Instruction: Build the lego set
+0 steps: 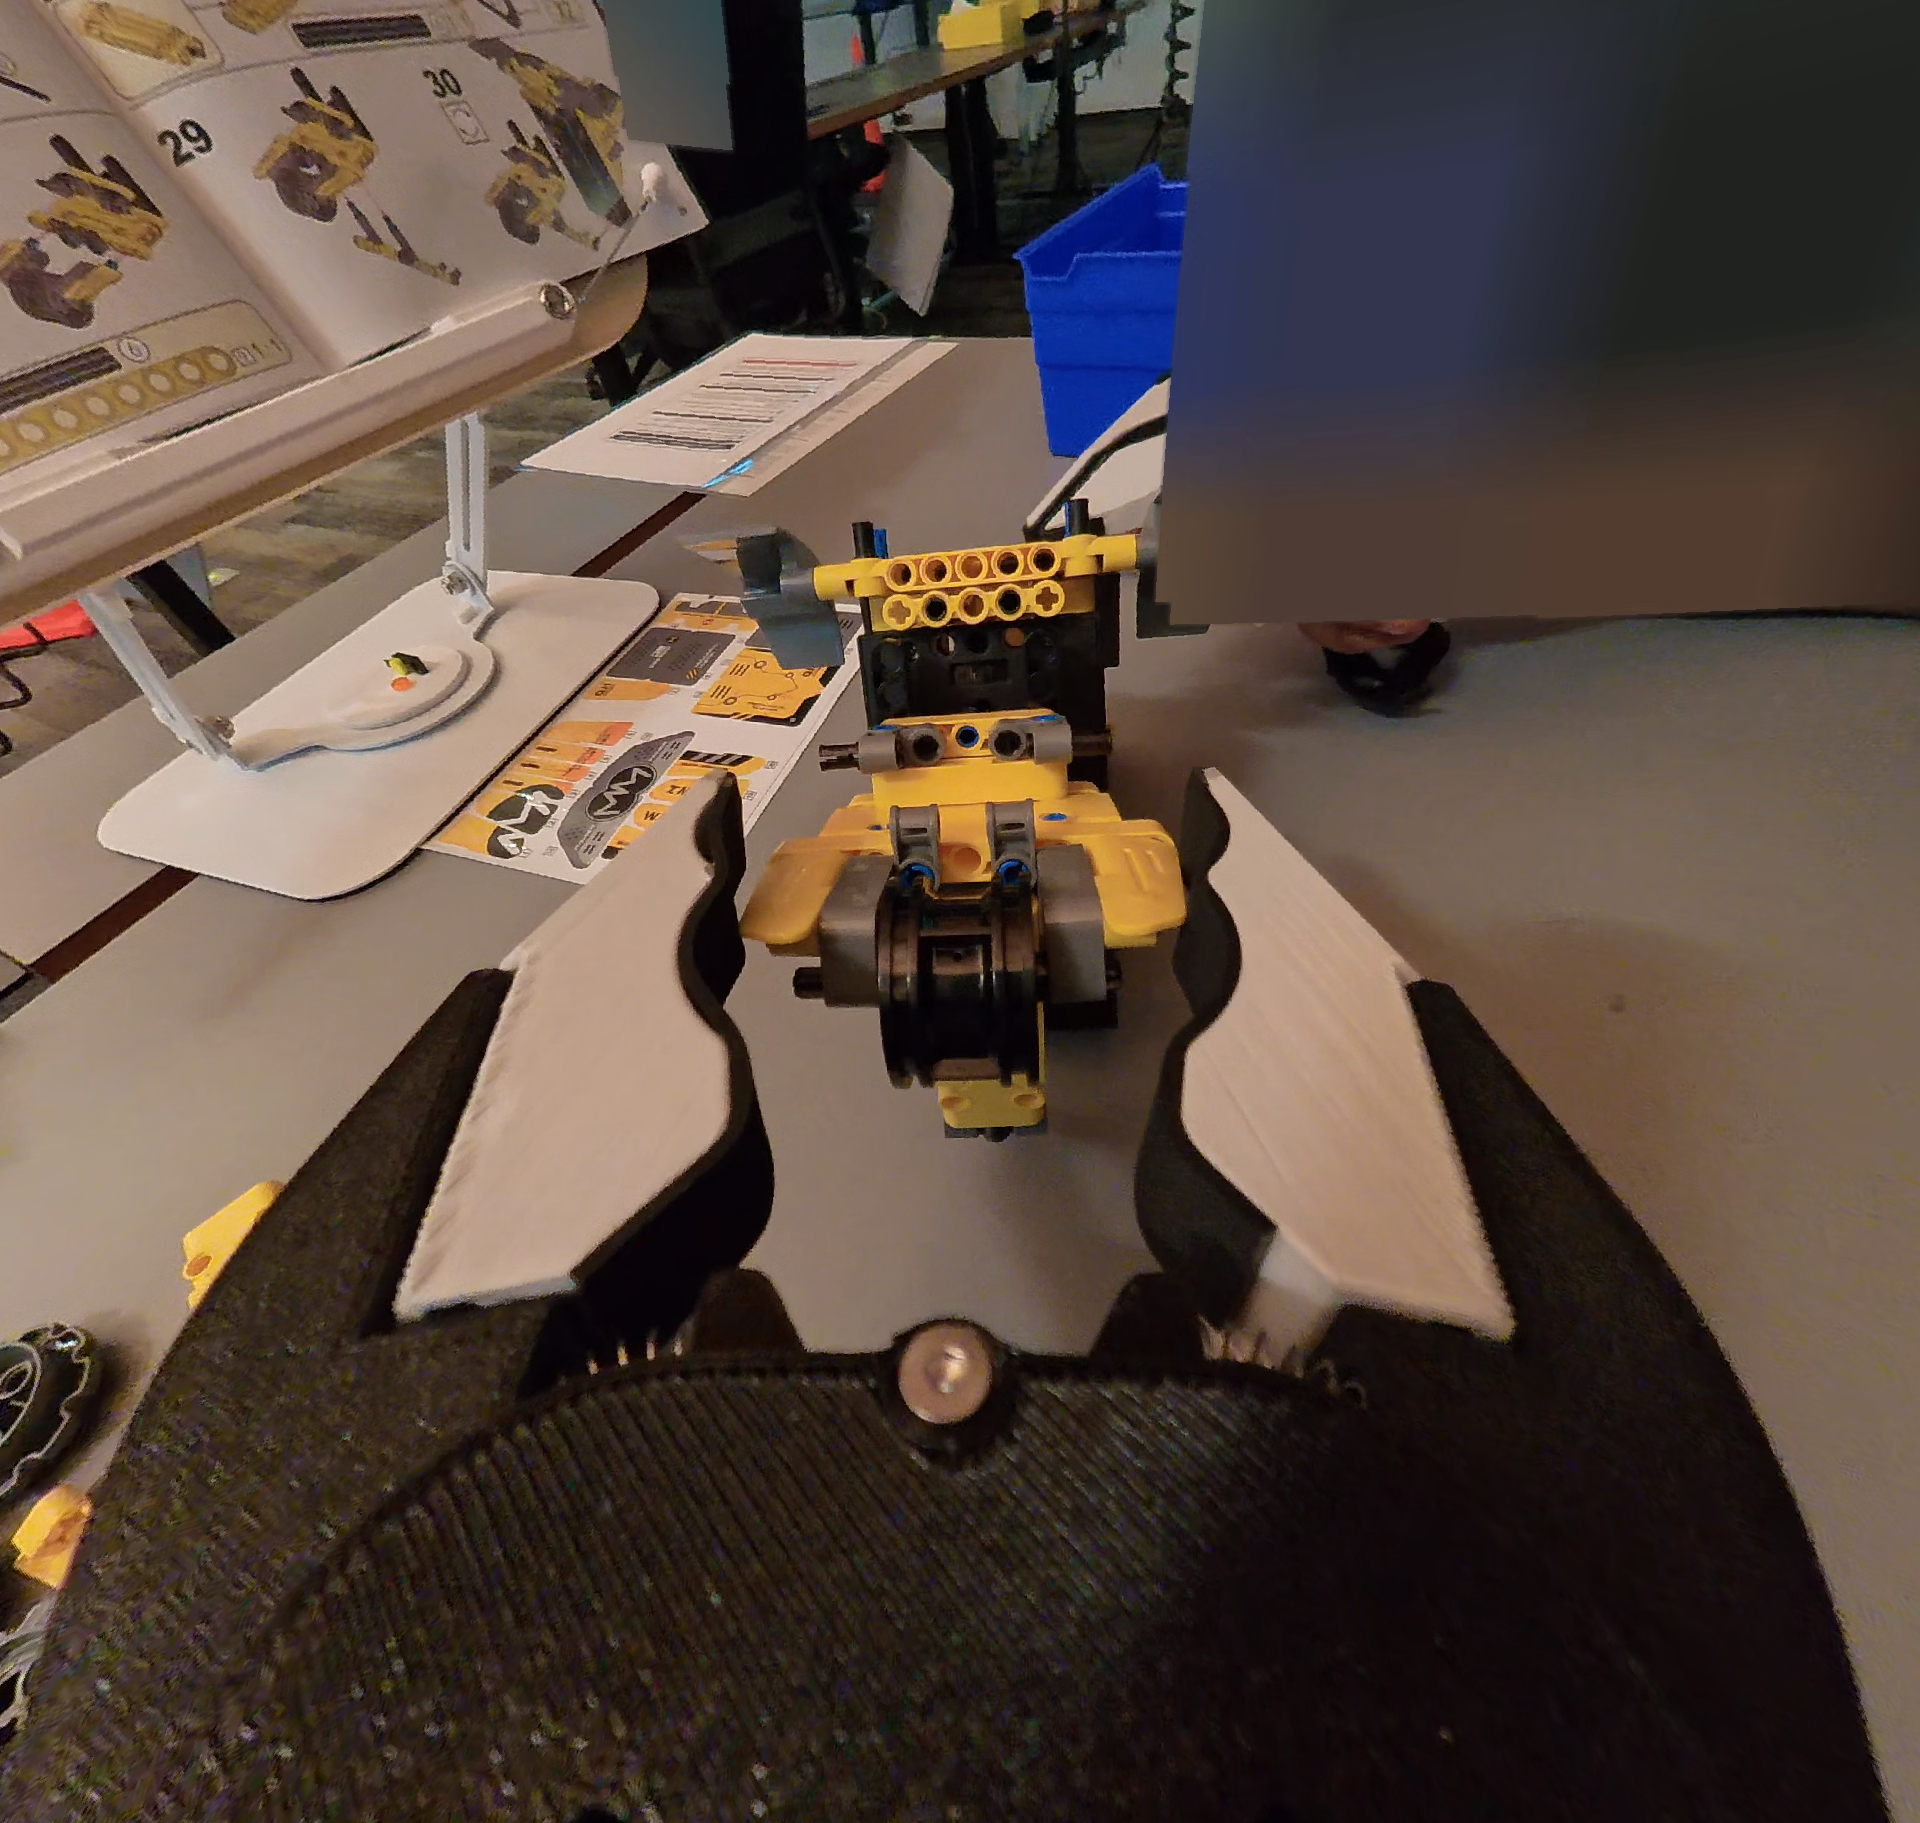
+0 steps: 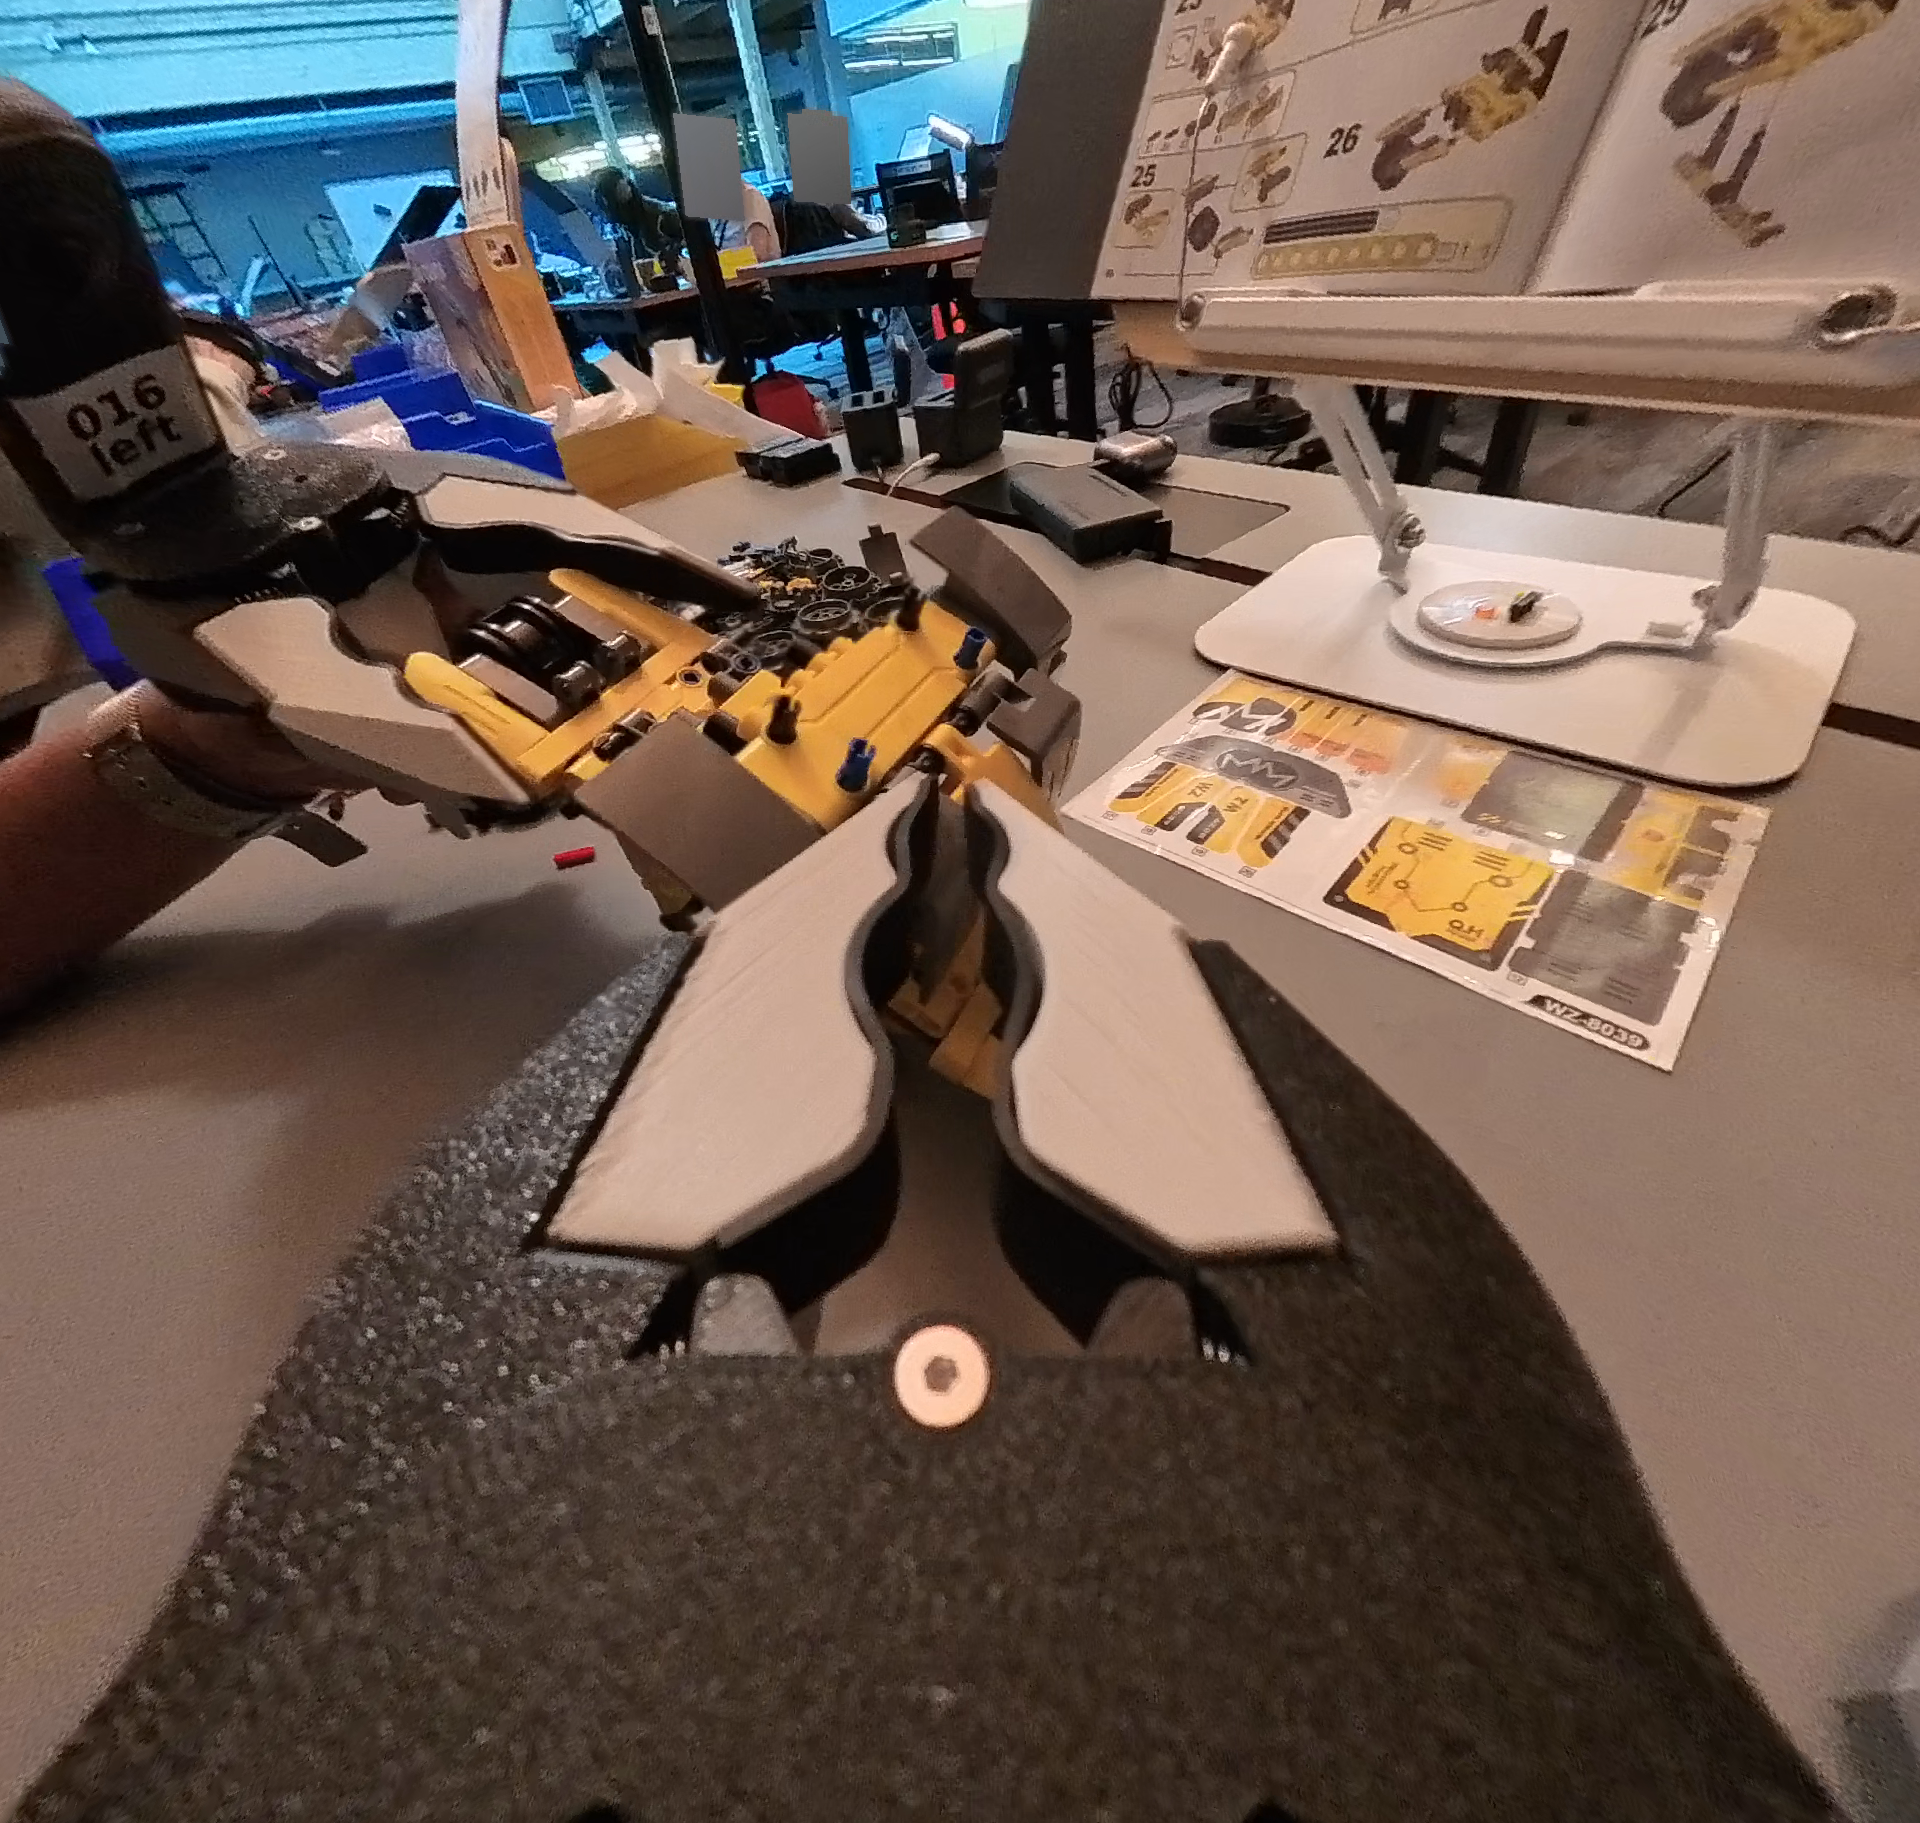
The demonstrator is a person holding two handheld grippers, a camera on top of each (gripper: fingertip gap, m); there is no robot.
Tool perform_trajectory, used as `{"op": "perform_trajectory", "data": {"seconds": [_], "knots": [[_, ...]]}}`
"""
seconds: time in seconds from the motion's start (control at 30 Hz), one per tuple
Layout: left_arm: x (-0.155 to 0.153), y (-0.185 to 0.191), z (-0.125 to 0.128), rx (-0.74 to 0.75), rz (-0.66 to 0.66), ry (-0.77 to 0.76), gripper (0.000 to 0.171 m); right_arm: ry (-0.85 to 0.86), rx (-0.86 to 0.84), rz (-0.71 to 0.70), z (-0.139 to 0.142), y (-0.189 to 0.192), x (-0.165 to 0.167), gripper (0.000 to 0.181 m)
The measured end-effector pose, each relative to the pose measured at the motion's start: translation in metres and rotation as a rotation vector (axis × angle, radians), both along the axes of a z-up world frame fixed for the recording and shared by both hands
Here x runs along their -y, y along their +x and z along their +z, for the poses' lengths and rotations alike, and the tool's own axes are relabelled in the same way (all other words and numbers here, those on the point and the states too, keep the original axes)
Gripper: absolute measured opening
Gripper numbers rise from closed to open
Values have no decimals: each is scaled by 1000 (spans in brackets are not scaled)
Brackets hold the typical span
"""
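A yellow, black and grey brick-built vehicle model is held above the grey table. My left gripper is open wide, its fingers straddling the model's end with the black wheel, close beside its yellow sides. I cannot tell if they touch. In the right wrist view, my right gripper is shut on a yellow and black part at the model's near end. The left gripper comes in there from the left, with a person's arm behind it.
An open instruction booklet rests on a white stand at the left. A sticker sheet lies by the stand. Loose parts lie behind the model, a small red piece under it. A blue bin stands at the back. Left tips to right tips: about 9 cm.
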State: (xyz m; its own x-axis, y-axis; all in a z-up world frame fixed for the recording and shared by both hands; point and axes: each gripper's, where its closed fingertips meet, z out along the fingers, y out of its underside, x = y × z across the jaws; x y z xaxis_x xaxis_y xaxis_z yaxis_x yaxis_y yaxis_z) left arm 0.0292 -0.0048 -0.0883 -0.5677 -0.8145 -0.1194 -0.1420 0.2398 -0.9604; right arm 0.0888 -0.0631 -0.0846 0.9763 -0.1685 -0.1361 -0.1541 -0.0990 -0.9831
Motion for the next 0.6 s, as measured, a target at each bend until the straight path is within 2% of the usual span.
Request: {"op": "perform_trajectory", "data": {"seconds": [0.37,0.6], "knots": [[2,0,0,25,10,76,81,6,-35,0,0,1,0,7],[5,-1,0,32,9,88,81,-3,4,-10,0,2,0,7]]}}
